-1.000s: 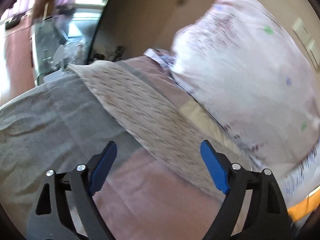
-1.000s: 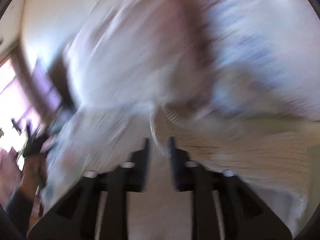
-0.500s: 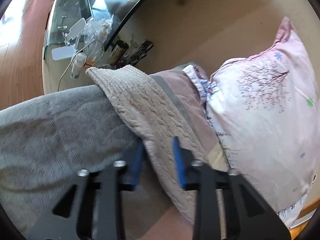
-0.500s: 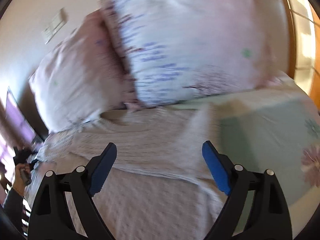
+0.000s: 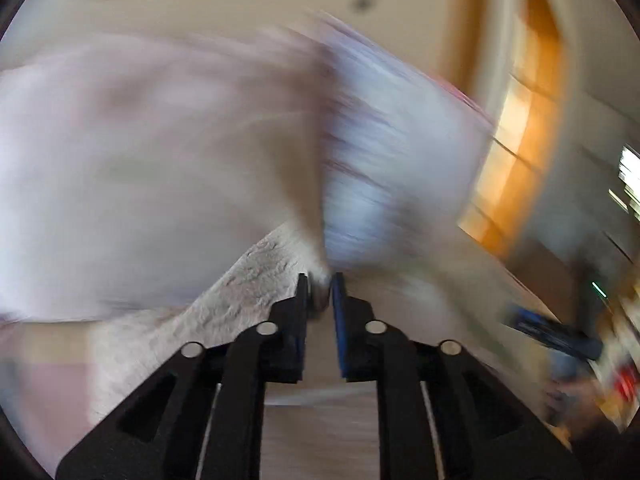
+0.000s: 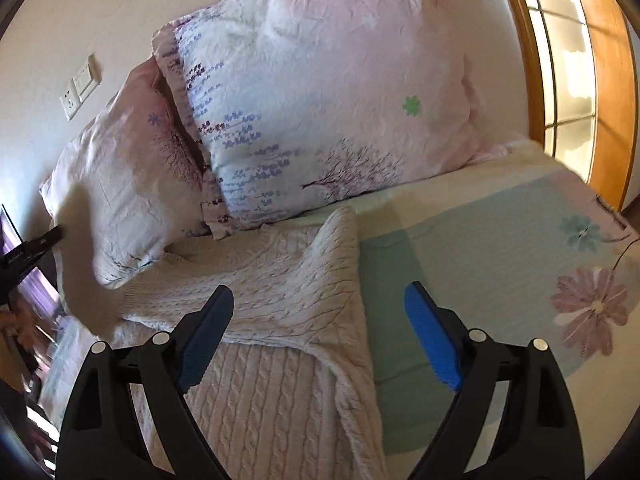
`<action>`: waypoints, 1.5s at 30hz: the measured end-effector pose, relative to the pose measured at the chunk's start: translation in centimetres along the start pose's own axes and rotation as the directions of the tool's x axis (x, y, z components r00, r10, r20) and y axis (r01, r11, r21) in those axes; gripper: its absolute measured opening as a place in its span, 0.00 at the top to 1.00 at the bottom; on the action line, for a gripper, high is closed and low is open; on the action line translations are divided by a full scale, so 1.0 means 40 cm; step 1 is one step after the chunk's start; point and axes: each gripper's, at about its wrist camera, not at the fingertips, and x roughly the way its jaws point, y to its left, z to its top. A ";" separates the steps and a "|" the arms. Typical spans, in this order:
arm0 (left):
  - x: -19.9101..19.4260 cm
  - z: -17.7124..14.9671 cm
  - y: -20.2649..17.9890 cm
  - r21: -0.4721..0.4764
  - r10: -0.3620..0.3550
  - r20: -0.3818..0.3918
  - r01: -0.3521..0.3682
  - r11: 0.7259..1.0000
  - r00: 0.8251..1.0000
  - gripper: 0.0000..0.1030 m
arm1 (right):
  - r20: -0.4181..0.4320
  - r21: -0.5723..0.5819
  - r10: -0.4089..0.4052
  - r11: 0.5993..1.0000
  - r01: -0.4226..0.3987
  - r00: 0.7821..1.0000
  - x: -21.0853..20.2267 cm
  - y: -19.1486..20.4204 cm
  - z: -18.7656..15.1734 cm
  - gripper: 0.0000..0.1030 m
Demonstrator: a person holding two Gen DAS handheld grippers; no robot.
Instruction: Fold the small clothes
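The right gripper [image 6: 318,336] is held wide open above the cable-knit sweater [image 6: 256,304], gripping nothing. The sweater is spread on the bed [image 6: 480,248], just before the two floral pillows [image 6: 320,92]. An edge of the sweater [image 5: 240,300] is pinched between the nearly closed fingers [image 5: 302,300] of the left gripper [image 5: 320,292].

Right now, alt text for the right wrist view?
The open right tool hovers over a cream cable-knit sweater spread on a bed, one sleeve folded across the body. Behind it, two pink floral pillows lean against the wall; a pale green flowered sheet lies to the right.
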 end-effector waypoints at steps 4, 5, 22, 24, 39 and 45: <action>0.075 -0.082 -0.064 -0.002 -0.072 -0.162 0.073 0.997 0.984 0.69 | -0.047 -0.003 0.003 1.000 -0.003 0.999 -0.050 -0.026 -0.048 0.14; 0.045 -0.112 -0.040 -0.016 -0.035 -0.153 0.033 0.999 0.988 0.63 | -0.055 -0.003 -0.004 1.000 0.004 0.998 -0.073 -0.042 -0.066 0.14; -0.343 -0.597 0.093 -0.451 -0.036 -0.249 -0.083 0.889 0.968 0.65 | -0.321 0.353 0.390 0.895 -0.274 0.863 -0.225 -0.124 -0.374 0.64; -0.343 -0.626 0.062 -0.467 -0.070 -0.253 -0.058 0.883 0.965 0.68 | -0.333 0.397 0.449 0.864 -0.308 0.829 -0.224 -0.114 -0.403 0.74; -0.313 -0.326 0.240 -0.468 -0.038 0.025 0.045 0.883 0.999 0.94 | -0.001 0.334 0.620 0.740 -0.585 0.784 -0.106 0.002 -0.024 0.93; -0.076 -0.098 0.427 -0.509 0.106 0.020 -0.081 0.857 0.994 0.83 | 0.049 0.419 0.410 0.819 -0.391 0.911 0.206 -0.014 0.182 0.71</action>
